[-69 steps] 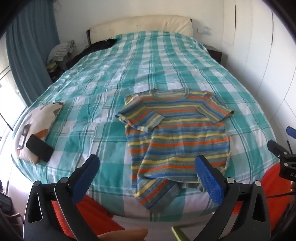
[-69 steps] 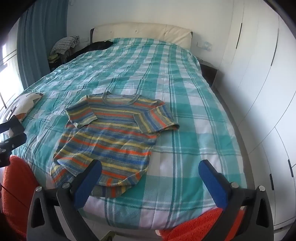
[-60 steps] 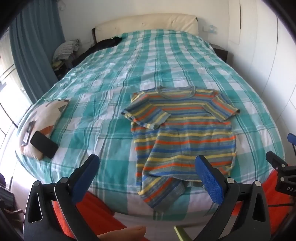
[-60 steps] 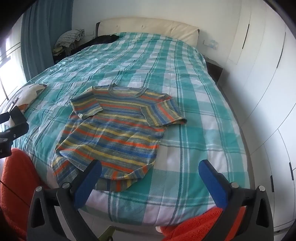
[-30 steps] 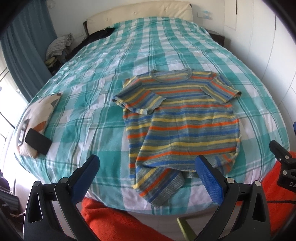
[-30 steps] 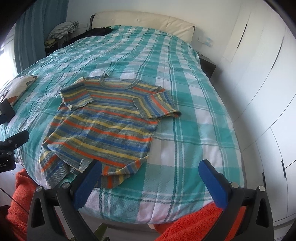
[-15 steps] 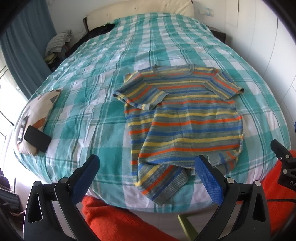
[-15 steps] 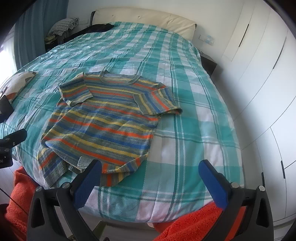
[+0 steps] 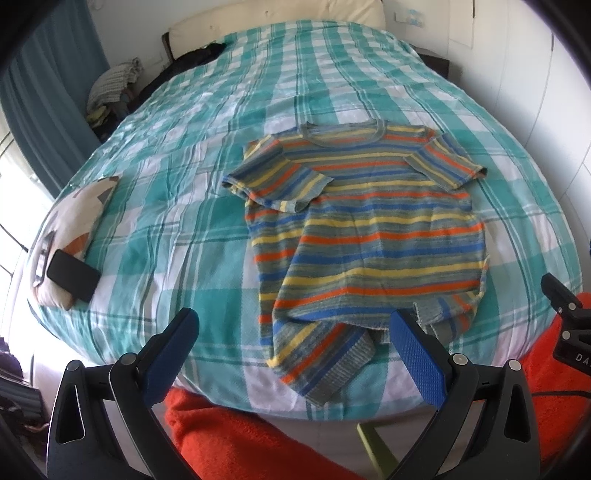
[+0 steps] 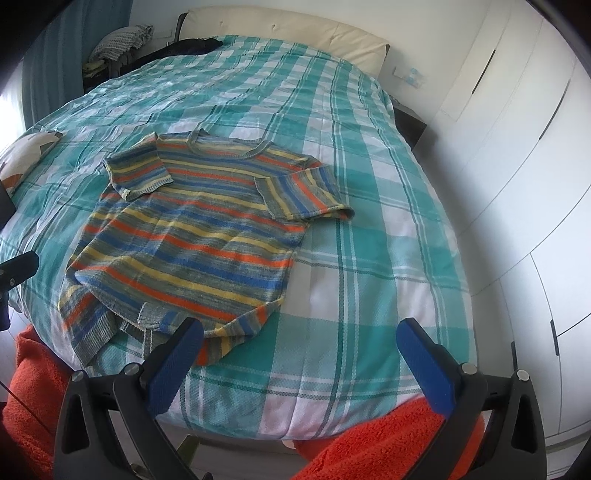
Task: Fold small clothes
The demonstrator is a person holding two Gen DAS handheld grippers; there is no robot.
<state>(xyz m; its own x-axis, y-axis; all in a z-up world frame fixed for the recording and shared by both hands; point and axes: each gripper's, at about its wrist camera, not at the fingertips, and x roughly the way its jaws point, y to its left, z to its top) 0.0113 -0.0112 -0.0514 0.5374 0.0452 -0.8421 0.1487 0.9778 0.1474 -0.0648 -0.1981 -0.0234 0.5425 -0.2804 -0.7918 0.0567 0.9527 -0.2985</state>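
Note:
A small striped T-shirt (image 9: 369,229) in blue, orange, yellow and grey lies on the teal checked bedspread (image 9: 177,206), neck away from me. Its left sleeve is folded onto the chest and its lower left hem is rumpled and hangs near the bed's front edge. It also shows in the right wrist view (image 10: 207,229). My left gripper (image 9: 295,350) is open and empty, just in front of the hem. My right gripper (image 10: 299,354) is open and empty, near the shirt's lower right corner.
A patterned cushion (image 9: 74,221) with a black phone (image 9: 74,275) on it lies at the bed's left edge. Orange fabric (image 9: 236,439) lies below the front edge. White wardrobes (image 10: 517,147) stand to the right. A cream headboard (image 10: 280,33) is at the far end.
Both grippers have moved closer to the bed's front edge and tilted down a little, so the shirt looks larger. The shirt has not moved. Both grippers stay open.

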